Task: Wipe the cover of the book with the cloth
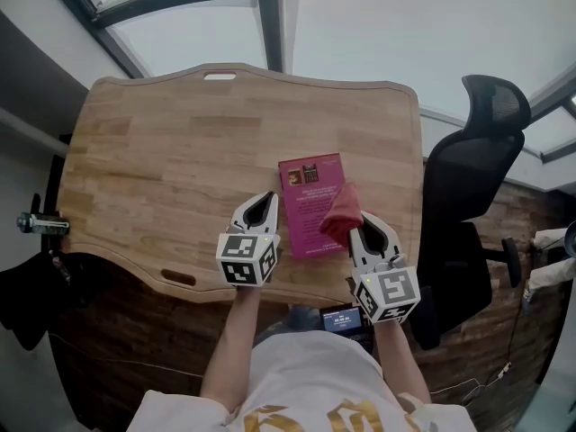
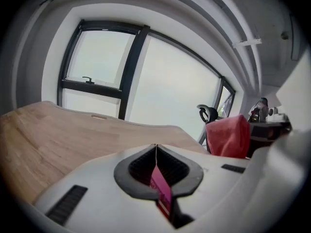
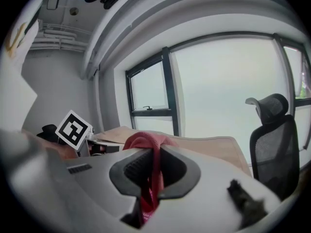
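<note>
A pink book [image 1: 310, 207] lies flat on the wooden table [image 1: 162, 169], near its front edge. My right gripper [image 1: 364, 226] is shut on a red cloth [image 1: 342, 212], which rests bunched on the right side of the book's cover. In the right gripper view the cloth [image 3: 146, 142] is pinched between the jaws of the right gripper [image 3: 156, 149] and bulges over their tips. My left gripper [image 1: 264, 200] sits just beside the book's left edge, jaws shut. In the left gripper view a pink sliver of the book [image 2: 161, 188] shows in the slot behind the left gripper's [image 2: 155, 147] closed tips, and the cloth [image 2: 228, 136] stands at the right.
A black office chair [image 1: 468, 196] stands just off the table's right edge. Bare wood stretches to the left and behind the book. A clamp [image 1: 40, 223] sticks out at the table's left side. A small screen device [image 1: 344, 319] sits below the front edge.
</note>
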